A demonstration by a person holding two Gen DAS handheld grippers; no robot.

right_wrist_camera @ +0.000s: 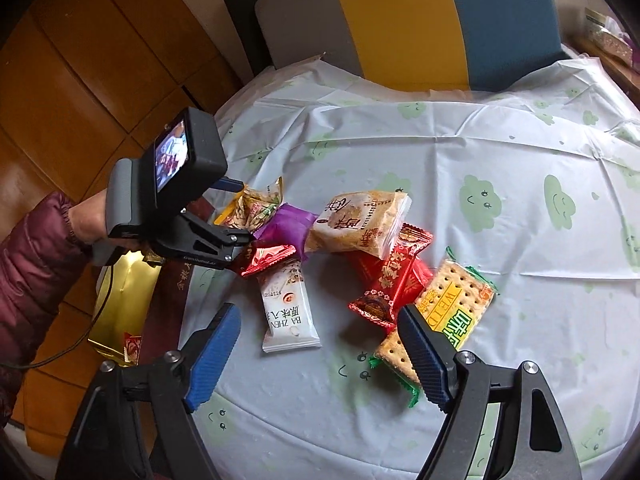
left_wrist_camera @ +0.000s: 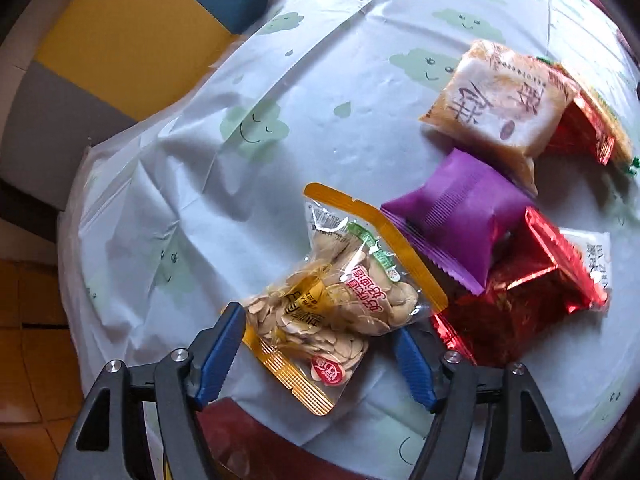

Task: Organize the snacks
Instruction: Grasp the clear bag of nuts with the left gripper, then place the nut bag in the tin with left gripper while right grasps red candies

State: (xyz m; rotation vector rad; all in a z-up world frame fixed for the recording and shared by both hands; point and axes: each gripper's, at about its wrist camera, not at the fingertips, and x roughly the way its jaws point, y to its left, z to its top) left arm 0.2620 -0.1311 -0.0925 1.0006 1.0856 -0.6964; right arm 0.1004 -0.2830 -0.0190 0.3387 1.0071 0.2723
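Between the spread blue fingers of the left gripper (left_wrist_camera: 316,344), unclamped, a clear seed packet (left_wrist_camera: 320,304) with Chinese print lies diagonally on the tablecloth (left_wrist_camera: 200,180). Seen from the right wrist, the right gripper (right_wrist_camera: 320,352) gapes, holding nothing; a white "BA ZHEN" bar (right_wrist_camera: 289,312) points lengthwise toward it, beside "WELD" crackers (right_wrist_camera: 452,308).

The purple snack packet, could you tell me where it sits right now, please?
The purple snack packet lies mid-pile on the tablecloth, right of the seed packet, below the beige cake packet and partly over the red foil packet.
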